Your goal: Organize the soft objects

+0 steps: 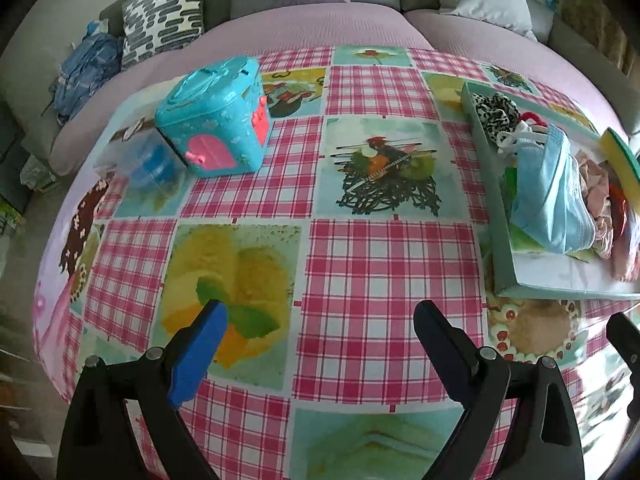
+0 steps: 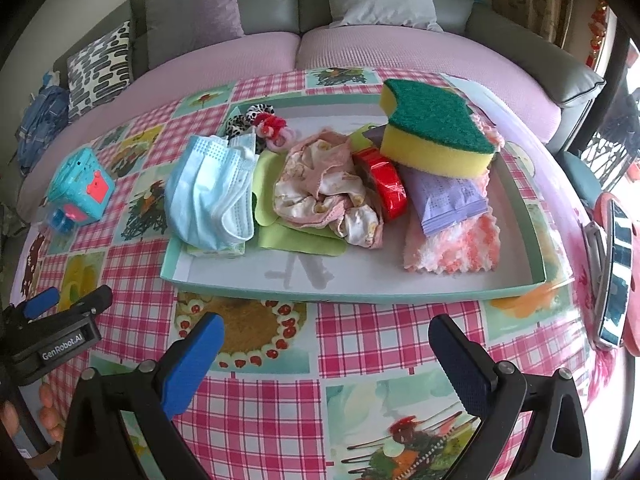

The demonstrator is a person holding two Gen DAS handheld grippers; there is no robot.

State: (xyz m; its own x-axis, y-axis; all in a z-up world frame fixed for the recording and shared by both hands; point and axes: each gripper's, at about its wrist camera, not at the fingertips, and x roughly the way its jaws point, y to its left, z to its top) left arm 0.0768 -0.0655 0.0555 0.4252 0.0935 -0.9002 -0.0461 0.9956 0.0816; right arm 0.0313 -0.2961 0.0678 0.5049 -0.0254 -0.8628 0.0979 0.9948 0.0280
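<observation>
In the shallow teal-rimmed tray [image 2: 538,254] on the pink checked tablecloth [image 2: 360,340] lies a heap of soft things: crumpled pale-blue face masks [image 2: 212,196] at its left end, a rumpled pink printed cloth [image 2: 324,184] in the middle, and a yellow sponge [image 2: 434,130] with a green scouring top stacked highest over a lilac packet [image 2: 448,200] and a fuzzy orange-and-white cloth [image 2: 456,248]. The right gripper [image 2: 326,354] hovers just before the tray's near rim, fingers spread wide and empty. The left gripper [image 1: 320,332] is likewise spread over bare tablecloth, with a turquoise toy box [image 1: 216,120] beyond it.
</observation>
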